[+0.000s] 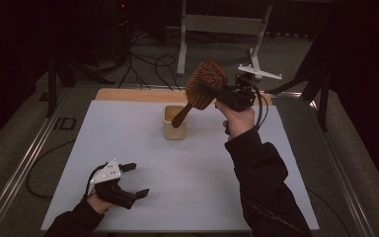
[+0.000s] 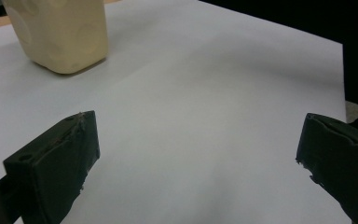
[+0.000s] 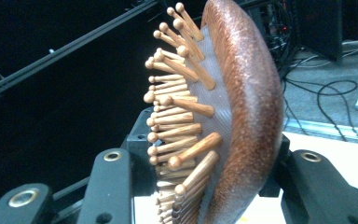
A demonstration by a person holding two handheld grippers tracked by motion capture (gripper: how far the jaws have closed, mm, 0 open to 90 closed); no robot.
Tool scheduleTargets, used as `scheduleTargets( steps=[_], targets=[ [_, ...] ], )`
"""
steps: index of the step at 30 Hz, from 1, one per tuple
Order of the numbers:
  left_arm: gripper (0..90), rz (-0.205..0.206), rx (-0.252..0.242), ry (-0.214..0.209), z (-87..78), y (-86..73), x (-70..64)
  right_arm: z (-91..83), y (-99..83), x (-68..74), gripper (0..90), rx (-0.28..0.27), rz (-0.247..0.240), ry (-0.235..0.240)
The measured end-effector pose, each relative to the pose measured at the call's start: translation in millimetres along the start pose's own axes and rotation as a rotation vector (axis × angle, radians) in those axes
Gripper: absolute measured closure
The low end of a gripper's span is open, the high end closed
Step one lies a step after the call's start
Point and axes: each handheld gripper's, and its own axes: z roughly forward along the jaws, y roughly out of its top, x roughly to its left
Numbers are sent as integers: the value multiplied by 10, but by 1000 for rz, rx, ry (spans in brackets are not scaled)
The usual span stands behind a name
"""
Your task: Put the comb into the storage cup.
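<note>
wooden hairbrush (image 1: 201, 89) held up in the air above the far half of the white table (image 1: 187, 168), clamped at its head by the right gripper (image 1: 216, 91). tilted, with the handle slanting down and left toward the cream cup (image 1: 174, 123), its tip seeming to dip at the cup's mouth; whether touching the rim, cannot tell. seen close in the right gripper view as a brown oval hairbrush (image 3: 242, 116) back on one side and rows of round-tipped wooden pins on the other, with both black jaws pressed against it, one on the pin side, one on the back. raised by a hand (image 1: 237, 121) in a dark sleeve, cable trailing from the tool.

resting low near the table's near left corner, the left gripper (image 1: 137, 178), jaws spread wide and holding nothing, grey three-cornered plate on top. well apart from the cup and the brush. in the left gripper view, bare white table (image 2: 205, 116) between the two parted jaws, cream cup (image 2: 63, 32) standing upright at the upper left.
</note>
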Motion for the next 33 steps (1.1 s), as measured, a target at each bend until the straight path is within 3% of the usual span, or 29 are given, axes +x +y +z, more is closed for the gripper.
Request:
scheduleTargets(
  steps=[15,22,33],
  targets=[
    [0,1,-18,-16,-13,-2,-3,305,130,-101,528,4,-17,-79],
    [0,5,-24,-25,-17,-9,-8,496,83,-158,528,18,-18,-108],
    [0,19,-36,-26,-24,-2,-19,760,-27,-271,527,50,-6,-115]
  ],
)
